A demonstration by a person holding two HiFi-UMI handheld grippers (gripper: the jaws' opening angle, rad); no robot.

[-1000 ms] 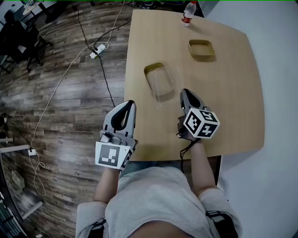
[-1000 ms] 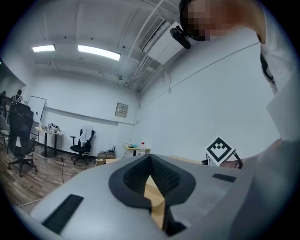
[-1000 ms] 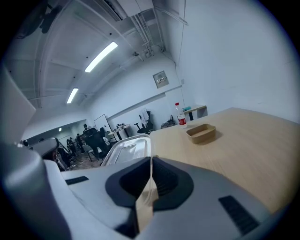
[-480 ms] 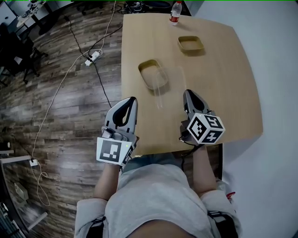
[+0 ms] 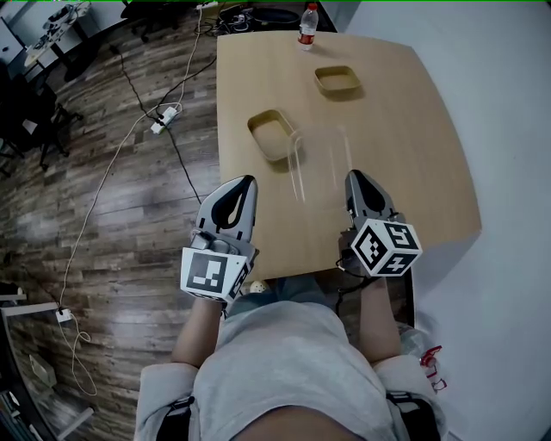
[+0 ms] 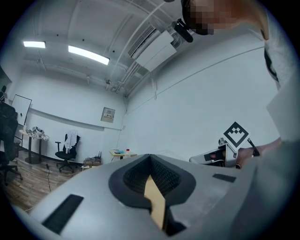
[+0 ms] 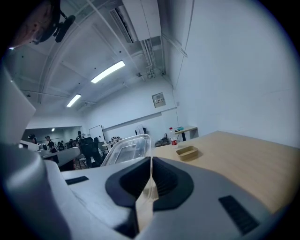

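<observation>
Head view: overhead, steeply down, facing 12 o'clock along surface point(image 5: 413, 146).
Left gripper view: close behind left tongs point(image 6: 150, 157), tilted upward.
Right gripper view: close behind right tongs point(image 7: 151, 159), skimming surface.
Shared, head and right: surface, clear container point(image 5: 320, 157), bottle point(image 5: 307, 15).

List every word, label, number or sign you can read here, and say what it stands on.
None can be read as text.
Bottle: red label, print too small to read.
Wall plaque: blurred, unreadable.
Marker cube on the left hand-held gripper: black-and-white squares, no letters.
Marker cube on the right hand-held gripper: the same, no letters.
</observation>
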